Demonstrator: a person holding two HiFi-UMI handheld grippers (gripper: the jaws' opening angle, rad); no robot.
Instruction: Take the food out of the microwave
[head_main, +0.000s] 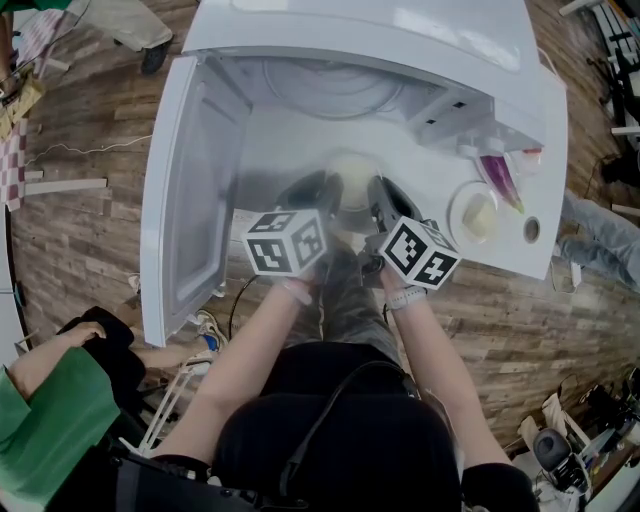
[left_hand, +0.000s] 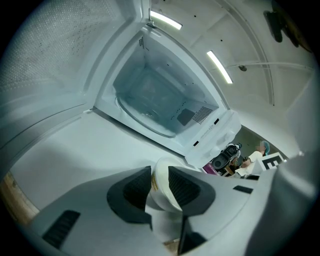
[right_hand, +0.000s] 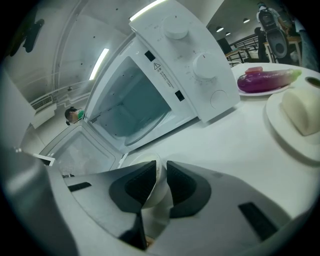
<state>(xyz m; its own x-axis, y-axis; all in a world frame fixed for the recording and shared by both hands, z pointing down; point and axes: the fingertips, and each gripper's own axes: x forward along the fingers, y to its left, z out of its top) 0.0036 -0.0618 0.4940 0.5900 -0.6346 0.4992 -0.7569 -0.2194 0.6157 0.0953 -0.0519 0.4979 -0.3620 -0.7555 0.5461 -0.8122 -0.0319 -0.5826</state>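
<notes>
L gripper (left_hand: 160, 181): jaws clamped on bowl (head_main: 352, 172) rim, left side.
R gripper (right_hand: 160, 181): jaws clamped on rim, right side.
Bowl: white, outside microwave (head_main: 330, 70), just before its open door (head_main: 190, 190).
Table (head_main: 545, 140): white; bun (right_hand: 300, 107), eggplant (right_hand: 265, 80) on plates.
Floor (head_main: 80, 240): wood planks.

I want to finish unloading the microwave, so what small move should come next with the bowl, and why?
Probably lower the bowl onto the table, then open. The left tongs and right tongs each clamp its rim, it is already outside the empty microwave, and bare table lies right around it.
</notes>
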